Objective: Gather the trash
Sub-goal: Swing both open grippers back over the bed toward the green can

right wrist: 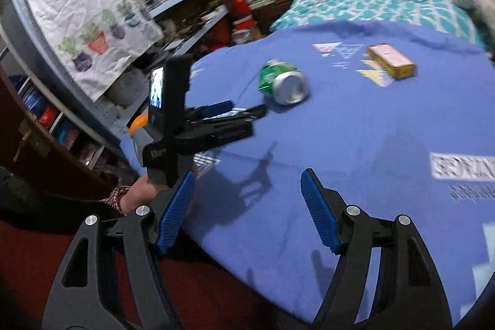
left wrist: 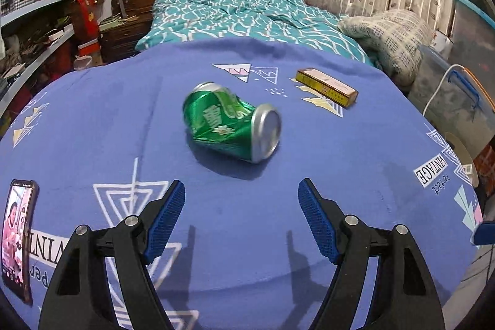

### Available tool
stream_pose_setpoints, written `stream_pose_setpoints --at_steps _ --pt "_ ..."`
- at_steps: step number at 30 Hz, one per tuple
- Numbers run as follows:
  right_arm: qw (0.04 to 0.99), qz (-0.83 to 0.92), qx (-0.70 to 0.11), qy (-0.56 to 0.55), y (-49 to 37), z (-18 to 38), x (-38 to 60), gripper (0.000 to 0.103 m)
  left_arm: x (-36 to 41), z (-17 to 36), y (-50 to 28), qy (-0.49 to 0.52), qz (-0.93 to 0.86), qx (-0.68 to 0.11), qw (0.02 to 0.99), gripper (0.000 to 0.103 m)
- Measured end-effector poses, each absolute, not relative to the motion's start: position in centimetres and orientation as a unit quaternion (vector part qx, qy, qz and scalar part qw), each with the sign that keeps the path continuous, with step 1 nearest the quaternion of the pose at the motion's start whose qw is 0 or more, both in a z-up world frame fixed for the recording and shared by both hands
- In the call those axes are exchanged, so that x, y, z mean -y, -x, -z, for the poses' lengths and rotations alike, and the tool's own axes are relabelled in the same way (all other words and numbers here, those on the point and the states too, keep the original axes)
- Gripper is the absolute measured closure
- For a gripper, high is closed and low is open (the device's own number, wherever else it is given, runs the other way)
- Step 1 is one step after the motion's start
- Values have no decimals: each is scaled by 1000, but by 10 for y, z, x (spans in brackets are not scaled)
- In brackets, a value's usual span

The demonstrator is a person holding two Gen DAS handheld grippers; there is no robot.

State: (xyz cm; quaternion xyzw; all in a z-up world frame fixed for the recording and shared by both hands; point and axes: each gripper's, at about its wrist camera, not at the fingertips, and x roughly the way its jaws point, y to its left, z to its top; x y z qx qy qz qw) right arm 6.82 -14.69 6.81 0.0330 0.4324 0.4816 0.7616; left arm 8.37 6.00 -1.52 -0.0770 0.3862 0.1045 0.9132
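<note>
Bedroom, blue blanket (left wrist: 92, 119) over the bed: crushed green can (left wrist: 230, 122) lies on its side, long axis slantwise, just ahead of the left gripper (left wrist: 241, 218), fingers spread, empty. Right gripper (right wrist: 247, 209), also spread and empty, sits farther back; left looks nearer.

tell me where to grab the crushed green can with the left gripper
Grip the green can across its dented middle, coming from above and in front with the left gripper, whose fingers are open. It lies on its side on the blue sheet; the crushed waist is narrower than the round silver end.

Blue bedsheet (left wrist: 309, 206): can (left wrist: 232, 122), box (left wrist: 326, 87), phone (left wrist: 17, 237)
</note>
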Motion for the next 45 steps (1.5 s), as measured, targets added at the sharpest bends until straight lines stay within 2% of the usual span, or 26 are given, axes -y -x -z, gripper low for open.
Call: stream_pose_setpoints --at_steps 6,12,18,23,26,34,37,41,45 --pt "762 -485 -423 -66 -25 -112 194 29 -55 11 -82 71 -94 -373 920 31" --pt "667 -631 -383 -97 26 -157 177 24 -47 5 -74 66 -83 -359 927 30" --pt "627 -656 -389 -157 -12 -138 146 24 -55 0 -63 68 -92 -350 930 30" --pt "668 -613 -387 -169 -76 -113 105 24 -69 0 -56 74 -115 -354 925 29" --pt "730 -565 -362 -126 -101 -95 76 24 -78 4 -55 77 -130 -365 918 28" --pt "823 -477 -309 5 -84 -78 52 26 -102 11 -50 87 -168 -378 906 28" --pt "830 -460 -314 25 -86 -64 52 31 -111 15 -53 100 -168 -387 901 28" --pt "830 -447 -334 13 -99 -46 58 44 -130 19 -59 144 -153 -403 891 28" --pt "814 -450 -367 -12 -138 -33 58 59 -158 20 -70 232 -102 -409 877 30"
